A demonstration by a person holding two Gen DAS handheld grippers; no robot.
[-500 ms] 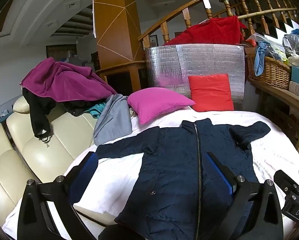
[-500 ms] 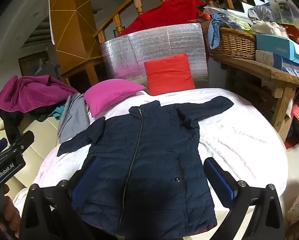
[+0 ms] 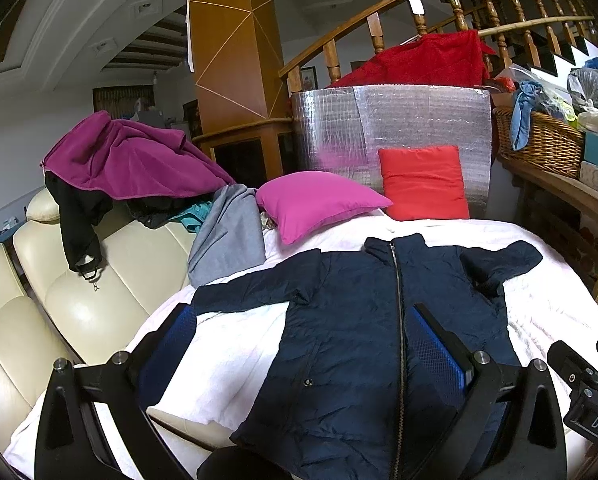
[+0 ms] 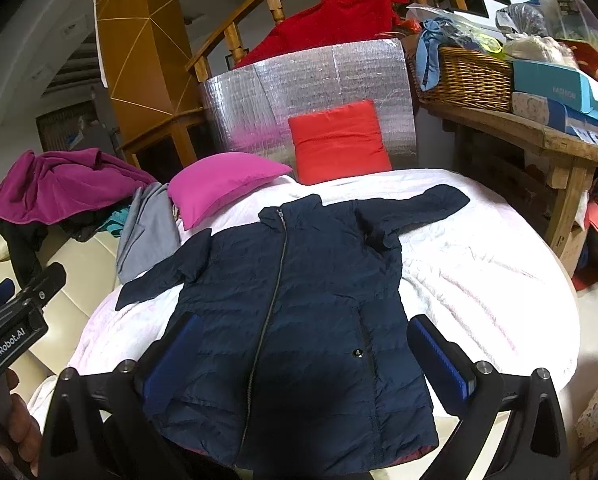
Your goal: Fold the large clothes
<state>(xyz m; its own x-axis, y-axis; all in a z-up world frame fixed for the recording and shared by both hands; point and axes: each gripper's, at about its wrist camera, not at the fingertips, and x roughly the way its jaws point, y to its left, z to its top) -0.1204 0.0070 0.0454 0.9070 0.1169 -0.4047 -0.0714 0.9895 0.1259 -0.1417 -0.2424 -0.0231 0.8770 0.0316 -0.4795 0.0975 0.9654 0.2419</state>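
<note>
A navy blue padded jacket [image 3: 351, 332] lies flat and zipped, front up, on a white-covered round surface [image 3: 235, 352], both sleeves spread out. It also shows in the right wrist view [image 4: 299, 300]. My left gripper [image 3: 303, 340] is open and empty, held above the jacket's lower left part. My right gripper [image 4: 303, 344] is open and empty above the jacket's hem. The right gripper's body [image 3: 587, 384] shows at the left wrist view's right edge; the left gripper's body [image 4: 15, 320] shows at the right wrist view's left edge.
A pink cushion [image 3: 319, 200] and a red cushion [image 3: 423, 182] sit behind the jacket against a silver foil panel [image 3: 391, 128]. A cream sofa [image 3: 71, 300] on the left carries a magenta garment [image 3: 131, 160] and a grey one [image 3: 227, 236]. A wooden bench [image 4: 539, 136] with a wicker basket [image 4: 471, 76] stands right.
Both views have shifted only slightly. The jacket lies as before and both grippers stay open.
</note>
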